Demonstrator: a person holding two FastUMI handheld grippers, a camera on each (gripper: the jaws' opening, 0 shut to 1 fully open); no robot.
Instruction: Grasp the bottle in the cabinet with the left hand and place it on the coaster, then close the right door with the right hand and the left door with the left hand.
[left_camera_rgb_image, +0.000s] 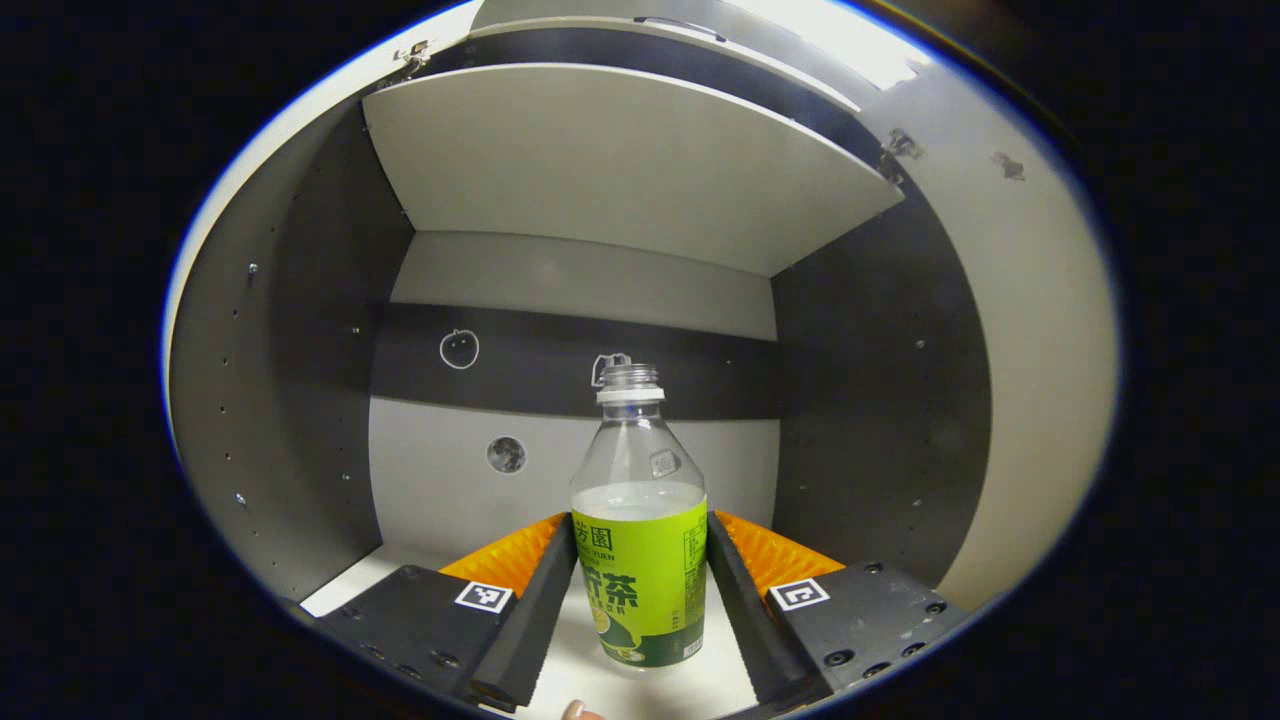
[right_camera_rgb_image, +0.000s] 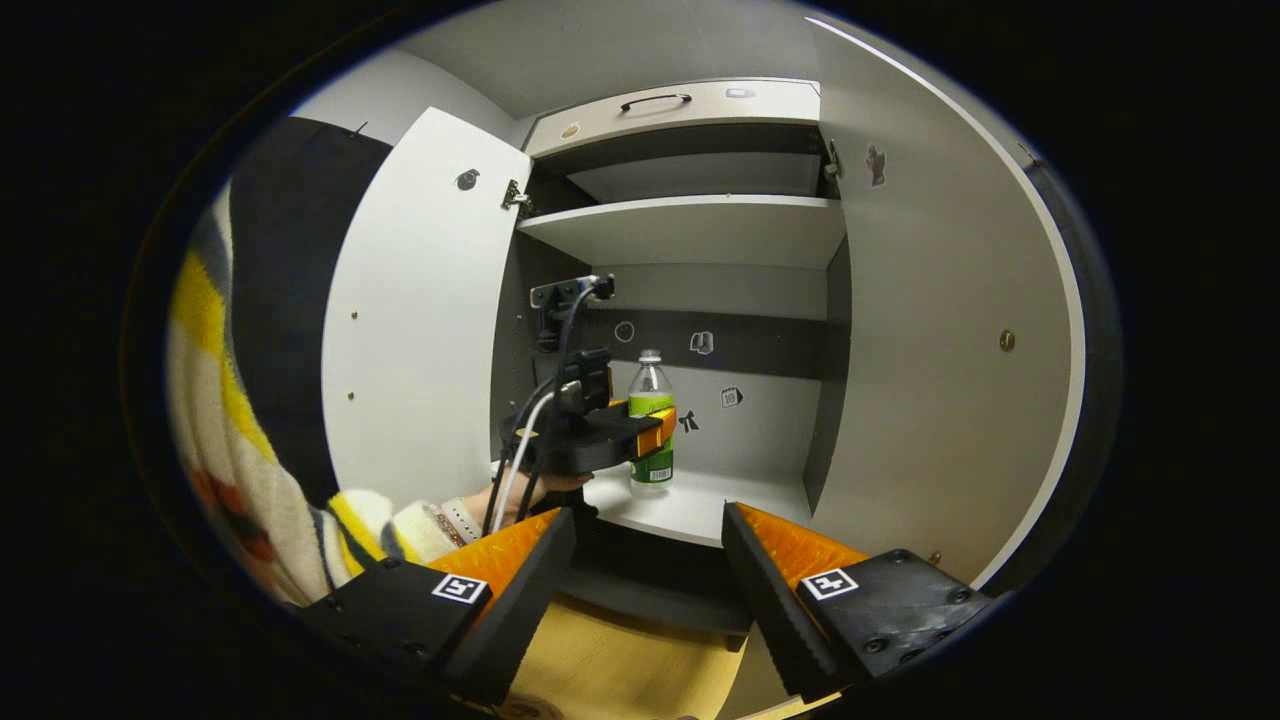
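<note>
- Grey cabinet (right_camera_rgb_image: 700, 230) panels frame everything you see: both doors hang wide open, the left door (right_camera_rgb_image: 420, 300) swung out beside your sleeve (right_camera_rgb_image: 270, 480) and the right door (right_camera_rgb_image: 940, 330) swung out on the other side, so the shelf is free to reach into.
- On the lower shelf (left_camera_rgb_image: 570, 670) the bottle (left_camera_rgb_image: 640, 520) stands upright near the front edge, uncapped as far as I can tell, with clear liquid to about its shoulder.
- Your left gripper (left_camera_rgb_image: 640, 600) has the bottle squarely between its fingers at label height. The jaws look closed to the bottle's width, with the inner faces right against the label on both sides; I judge that a grip, though how hard they press cannot be told.
- That low, centred hold makes sense: it should keep the bottle upright when you lift it out toward the coaster.
- From the right gripper view, the same bottle (right_camera_rgb_image: 651, 420) sits in the left gripper (right_camera_rgb_image: 655, 430) inside the cabinet.
- Your right gripper (right_camera_rgb_image: 645, 590) waits outside, below the shelf, jaws spread wide and holding nothing, presumably kept free for the right door.
- Small stickers dot the back wall (left_camera_rgb_image: 560, 290).
- Bottle label: green with printed characters; I leave them unread.
</note>
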